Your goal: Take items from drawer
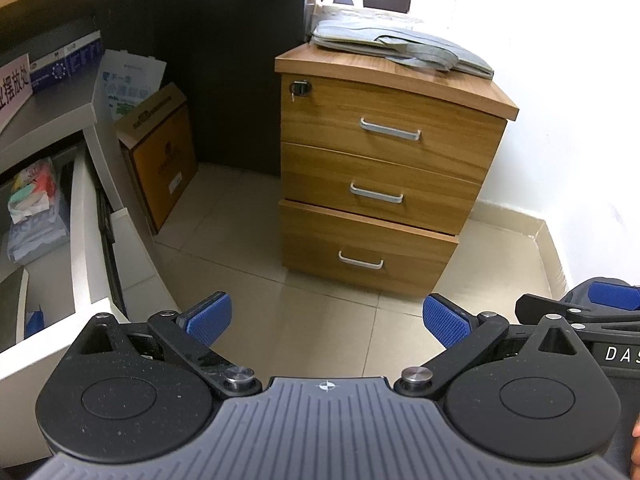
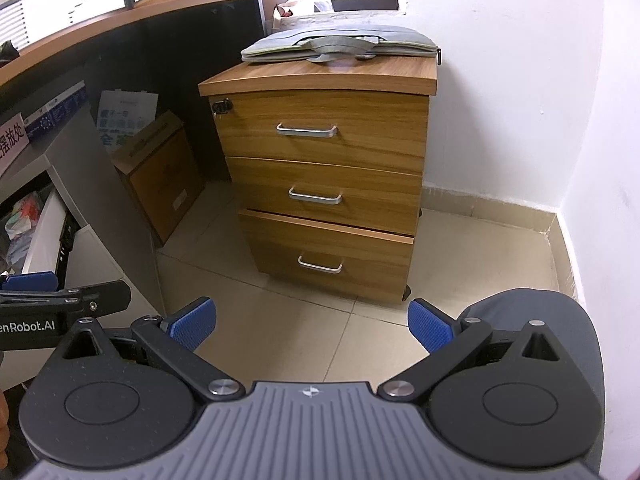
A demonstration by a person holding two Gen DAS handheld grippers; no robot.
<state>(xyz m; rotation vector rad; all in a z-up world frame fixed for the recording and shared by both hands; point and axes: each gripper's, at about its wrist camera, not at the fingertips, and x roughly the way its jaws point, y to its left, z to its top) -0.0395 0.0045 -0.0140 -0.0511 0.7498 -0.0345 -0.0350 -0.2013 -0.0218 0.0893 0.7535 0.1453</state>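
Both tools, left tool (image 1: pixel 327 322) and right tool (image 2: pixel 312 324), are hanging wide open and empty; the three-drawer wooden cabinet (image 2: pixel 324 184) is sitting unemptied, its bottom drawer (image 2: pixel 326 258) barely ajar.

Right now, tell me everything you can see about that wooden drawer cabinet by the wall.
The wooden cabinet stands upright on the tiled floor beside the white wall. It has three wood-grain drawers with silver bar handles; the bottom drawer sits slightly out. A keyed lock is at top left. A grey bag lies on top.
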